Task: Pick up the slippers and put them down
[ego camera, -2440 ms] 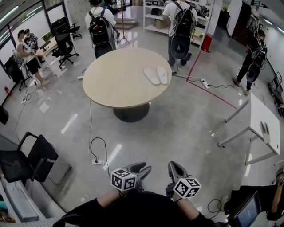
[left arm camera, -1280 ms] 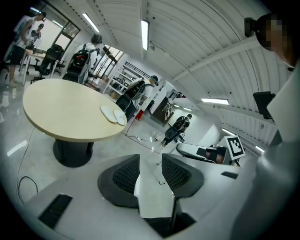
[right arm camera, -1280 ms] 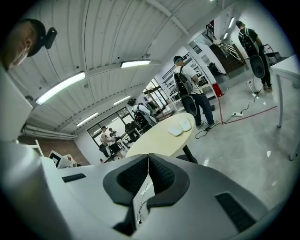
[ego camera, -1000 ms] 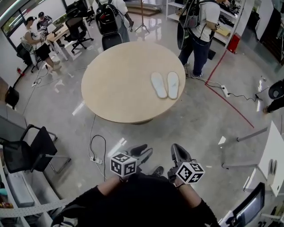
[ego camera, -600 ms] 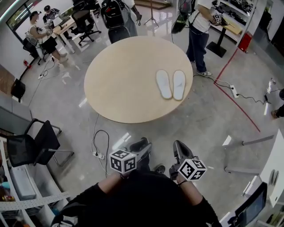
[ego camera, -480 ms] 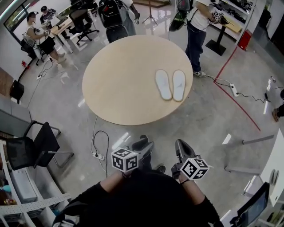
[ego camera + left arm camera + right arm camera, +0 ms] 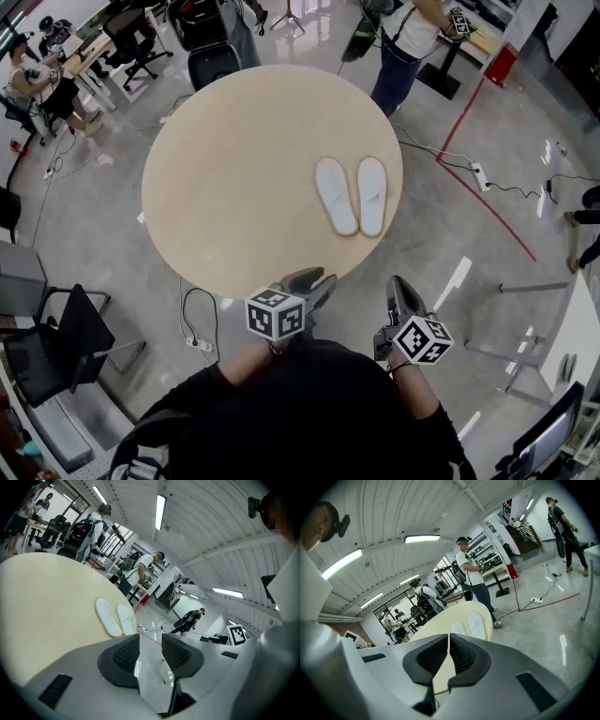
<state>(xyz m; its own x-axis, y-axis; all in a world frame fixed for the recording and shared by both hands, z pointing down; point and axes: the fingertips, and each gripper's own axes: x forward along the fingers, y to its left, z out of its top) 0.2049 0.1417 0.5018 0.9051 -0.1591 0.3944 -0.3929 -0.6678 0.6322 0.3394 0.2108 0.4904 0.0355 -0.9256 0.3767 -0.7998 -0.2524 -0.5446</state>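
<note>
left gripper (image 7: 150, 640) open, empty; slippers (image 7: 336, 195) on table (image 7: 216, 178)

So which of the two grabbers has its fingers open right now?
The left gripper: its fingers stand apart with nothing between them, while the right gripper has its fingers shut together, empty.

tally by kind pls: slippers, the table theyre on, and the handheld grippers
flat white slippers: 2
round beige wooden table: 1
grey handheld grippers, left gripper and right gripper: 2
total: 5
</note>
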